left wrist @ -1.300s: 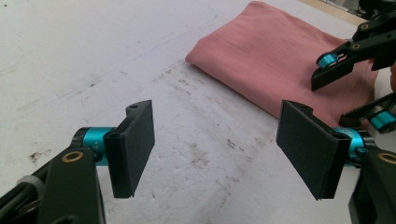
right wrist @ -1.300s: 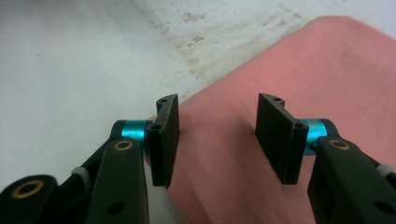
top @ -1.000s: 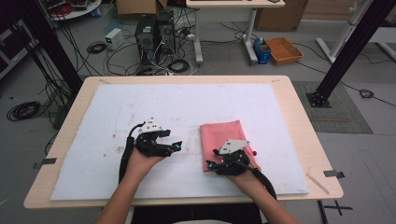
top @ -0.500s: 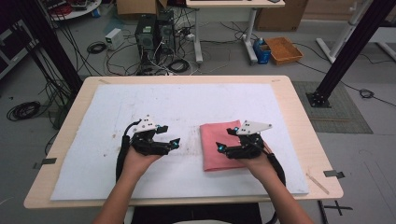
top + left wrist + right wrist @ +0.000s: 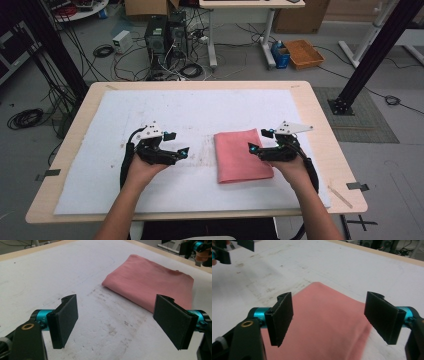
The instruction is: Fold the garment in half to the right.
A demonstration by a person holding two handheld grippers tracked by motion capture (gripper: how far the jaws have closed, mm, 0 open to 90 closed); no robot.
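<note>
A folded pink cloth [image 5: 241, 156] lies flat on the white mat [image 5: 200, 110], right of centre. My right gripper [image 5: 256, 148] hovers at the cloth's right edge and points left over it. In the right gripper view its jaws [image 5: 328, 307] stand wide apart above the cloth [image 5: 324, 330], having just been opening, and nothing is between them. My left gripper [image 5: 181, 152] rests left of the cloth with a gap of stained mat between. Its jaws [image 5: 115, 311] have also just been opening and hold nothing, and the cloth [image 5: 150, 281] lies ahead of them.
The mat covers most of the wooden table [image 5: 320, 130]. Dark smudges [image 5: 110, 315] mark the mat between the two grippers. Cables, computer cases [image 5: 165, 35] and an orange tray [image 5: 304, 52] sit on the floor beyond the table's far edge.
My right gripper has moved rightward and up from the cloth's near part to its right edge, and its jaws have spread. The left gripper has stayed about where it was.
</note>
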